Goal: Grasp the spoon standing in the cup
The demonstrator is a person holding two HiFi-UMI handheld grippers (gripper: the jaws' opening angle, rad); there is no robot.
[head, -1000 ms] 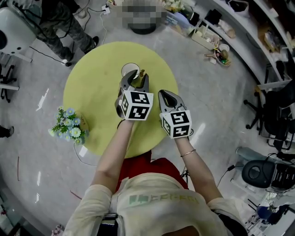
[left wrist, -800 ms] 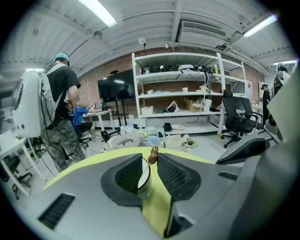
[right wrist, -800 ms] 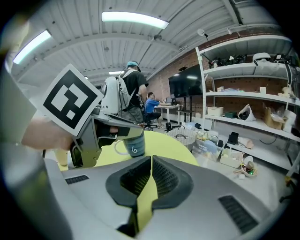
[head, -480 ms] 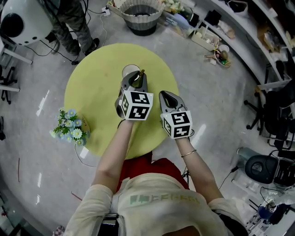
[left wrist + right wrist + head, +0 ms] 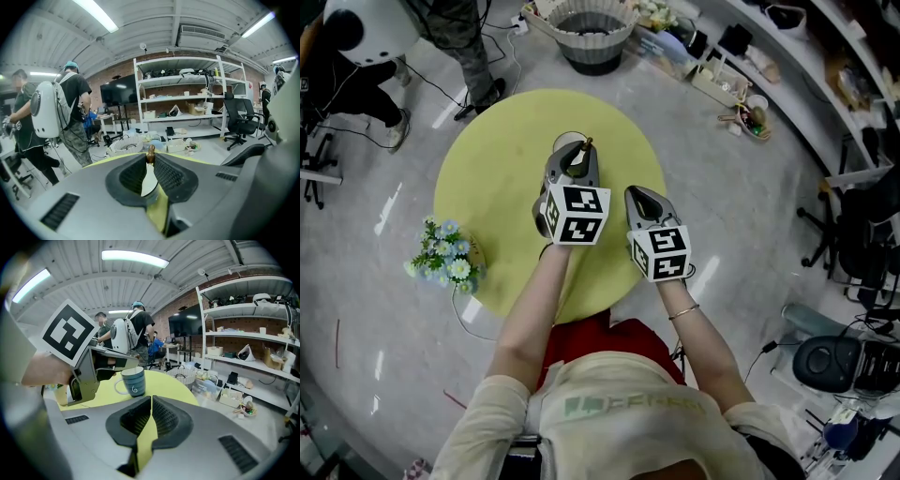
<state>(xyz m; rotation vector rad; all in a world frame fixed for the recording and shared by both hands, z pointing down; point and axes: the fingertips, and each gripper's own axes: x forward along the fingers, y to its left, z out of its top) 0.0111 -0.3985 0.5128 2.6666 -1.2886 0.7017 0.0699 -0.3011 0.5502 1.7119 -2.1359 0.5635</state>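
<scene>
A blue cup with a white inside stands on the round yellow table, far from me. A spoon with a brown handle tip stands in it. My left gripper reaches over the cup. Its jaws have just been closing, and now they pinch the spoon handle between the pads. The left gripper hides most of the cup. My right gripper rests beside it on the right, shut and empty. From the right gripper, the cup shows under the left gripper.
A bunch of blue and white flowers stands at the table's left edge. A basket sits on the floor beyond the table. A person with a white backpack stands at the left, shelves and an office chair behind.
The left gripper's jaws have gone from wide open around the spoon handle to closed on it. Both hands stayed put. The people beyond the table have shifted.
</scene>
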